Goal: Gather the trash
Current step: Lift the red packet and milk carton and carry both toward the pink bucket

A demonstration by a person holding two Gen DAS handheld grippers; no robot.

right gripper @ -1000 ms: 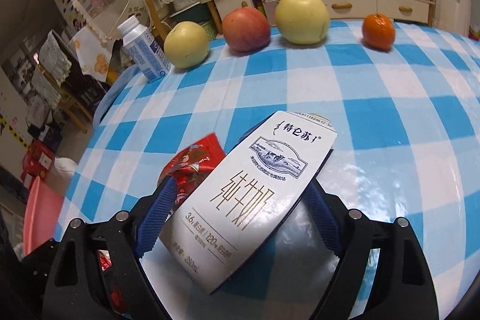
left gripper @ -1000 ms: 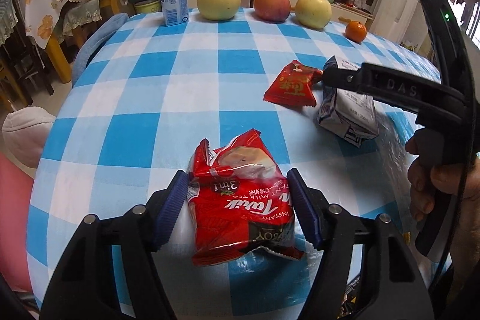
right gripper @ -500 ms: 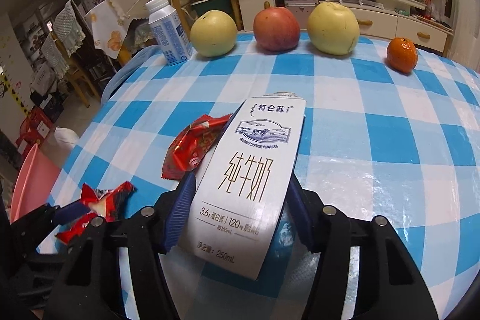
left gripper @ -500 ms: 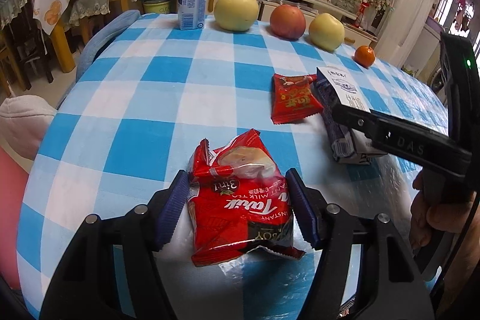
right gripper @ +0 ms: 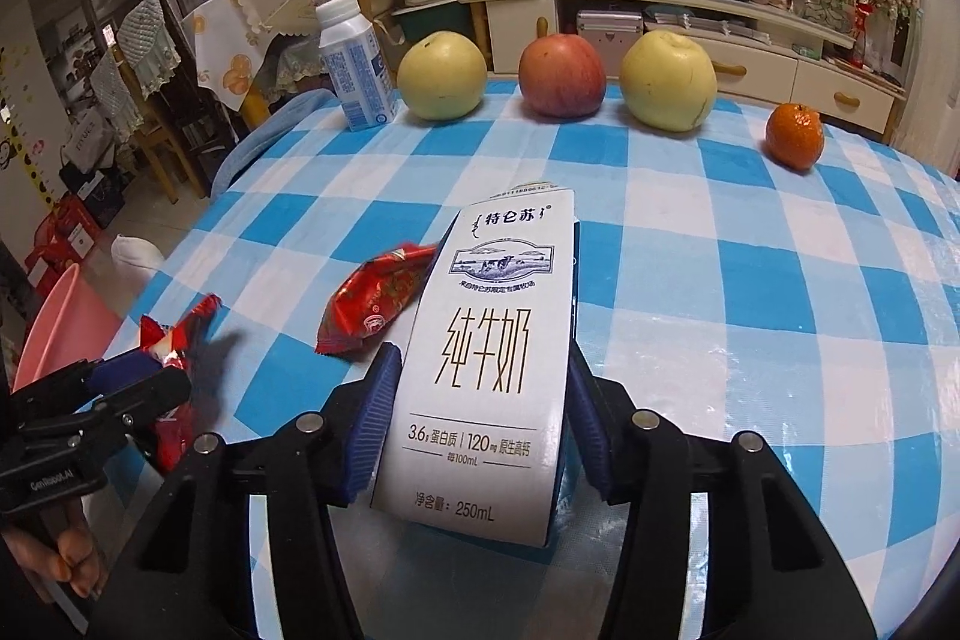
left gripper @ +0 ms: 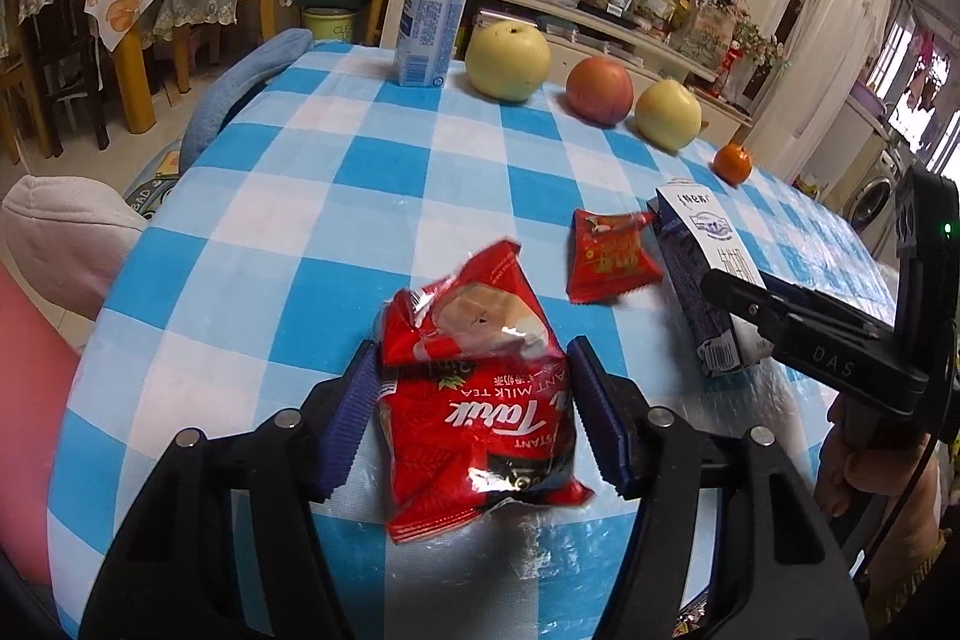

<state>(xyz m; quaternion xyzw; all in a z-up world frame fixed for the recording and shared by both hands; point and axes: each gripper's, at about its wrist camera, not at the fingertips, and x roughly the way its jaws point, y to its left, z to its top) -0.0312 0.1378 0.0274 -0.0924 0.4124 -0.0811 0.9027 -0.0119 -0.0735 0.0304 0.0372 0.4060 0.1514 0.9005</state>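
**Checked table, fruit along the far edge**

The table (right gripper: pixel 780 280) wears a blue-and-white checked cloth under a clear, shiny cover. Along its far edge stands a row — a white bottle with a blue label (right gripper: pixel 354 64), a yellow-green apple (right gripper: pixel 442 75), a red apple (right gripper: pixel 561 75), another yellow-green apple (right gripper: pixel 668 79) and, set a little apart, a small orange (right gripper: pixel 794 135). Nearer the middle a small red wrapper (left gripper: pixel 609 256) lies flat on the cloth, just beside a white milk carton (right gripper: pixel 486 370). A larger red milk-tea packet (left gripper: pixel 480 418) sits toward the near edge; whether the packet and the carton rest on the cloth or are lifted off it cannot be told.
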